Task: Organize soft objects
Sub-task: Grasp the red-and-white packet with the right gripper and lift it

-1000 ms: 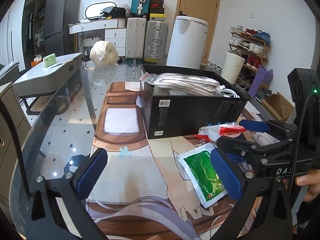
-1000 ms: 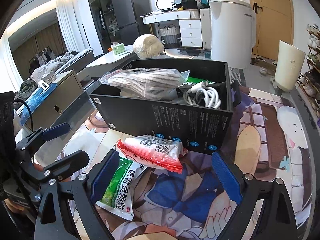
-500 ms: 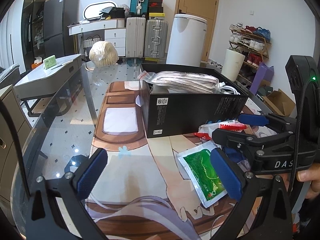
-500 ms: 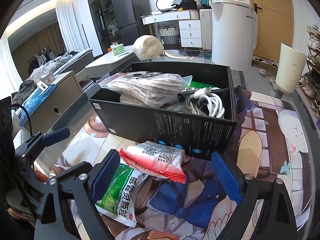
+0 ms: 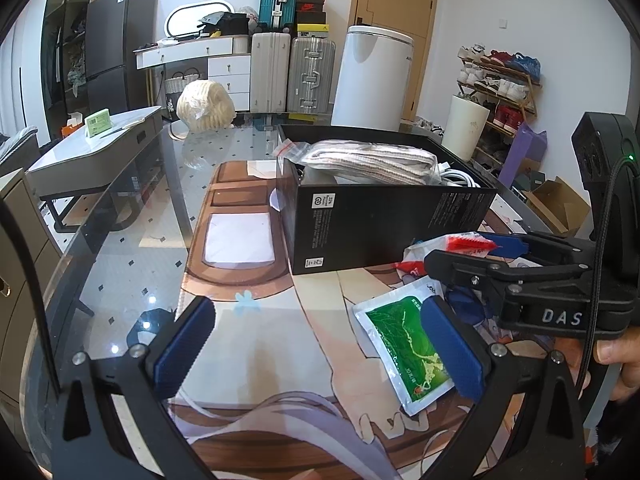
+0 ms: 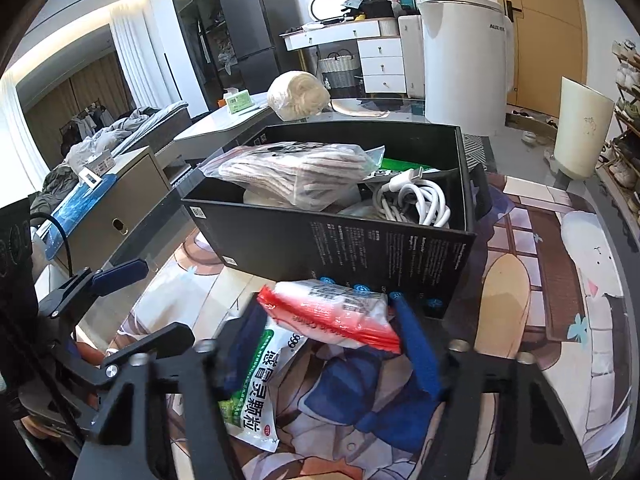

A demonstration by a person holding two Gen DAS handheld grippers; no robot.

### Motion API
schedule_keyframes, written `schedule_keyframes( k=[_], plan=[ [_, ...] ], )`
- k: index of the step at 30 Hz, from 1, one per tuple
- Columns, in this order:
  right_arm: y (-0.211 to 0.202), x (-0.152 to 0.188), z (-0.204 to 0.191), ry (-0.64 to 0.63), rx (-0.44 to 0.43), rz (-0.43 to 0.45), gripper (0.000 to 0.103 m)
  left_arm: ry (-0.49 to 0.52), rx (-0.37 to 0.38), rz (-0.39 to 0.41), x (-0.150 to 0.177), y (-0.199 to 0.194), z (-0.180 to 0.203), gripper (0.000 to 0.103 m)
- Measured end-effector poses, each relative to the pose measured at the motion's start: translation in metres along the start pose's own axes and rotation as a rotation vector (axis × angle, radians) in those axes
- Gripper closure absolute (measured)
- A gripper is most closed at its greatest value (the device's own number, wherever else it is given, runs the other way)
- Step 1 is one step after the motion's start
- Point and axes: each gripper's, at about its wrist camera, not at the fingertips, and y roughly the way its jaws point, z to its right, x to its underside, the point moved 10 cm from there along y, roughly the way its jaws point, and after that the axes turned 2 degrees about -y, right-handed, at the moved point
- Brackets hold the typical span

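A red and white packet (image 6: 332, 312) lies in front of the black box (image 6: 360, 248) on the printed mat. My right gripper (image 6: 328, 340) is closing around it, and both blue pads touch its ends. Partly under it lies a green and white packet (image 6: 260, 384). In the left wrist view that green packet (image 5: 404, 348) rests just inside the right pad of my left gripper (image 5: 316, 344), which stands wide open over the mat and holds nothing. The box (image 5: 380, 228) holds a bagged striped cloth (image 5: 368, 160) and a coiled white cable (image 6: 416, 200).
A bagged cream ball of yarn (image 5: 206, 106) sits at the far end of the glass table (image 5: 120, 280). A low grey cabinet (image 5: 92, 156) stands to the left. A person's hand (image 5: 616, 356) grips the right tool's handle.
The right gripper's jaws have drawn in from wide apart onto the red and white packet. The left gripper has not moved and stays open.
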Motion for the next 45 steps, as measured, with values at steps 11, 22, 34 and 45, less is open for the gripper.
schedule_keyframes(
  k=[11, 22, 34, 45],
  plan=[
    [-0.026, 0.008, 0.005, -0.022, 0.016, 0.053, 0.052, -0.007, 0.006, -0.006, 0.001, 0.001, 0.0, 0.0],
    [-0.064, 0.007, 0.017, -0.006, 0.048, 0.154, 0.055, -0.006, 0.01, -0.008, 0.001, 0.001, -0.001, 0.0],
    [-0.107, -0.012, 0.038, 0.007, 0.071, 0.26, 0.055, 0.005, 0.015, -0.018, 0.002, 0.001, 0.003, 0.0],
    [-0.118, -0.008, 0.042, 0.002, 0.056, 0.258, 0.055, 0.044, 0.09, -0.07, 0.012, -0.002, 0.026, 0.0]
  ],
)
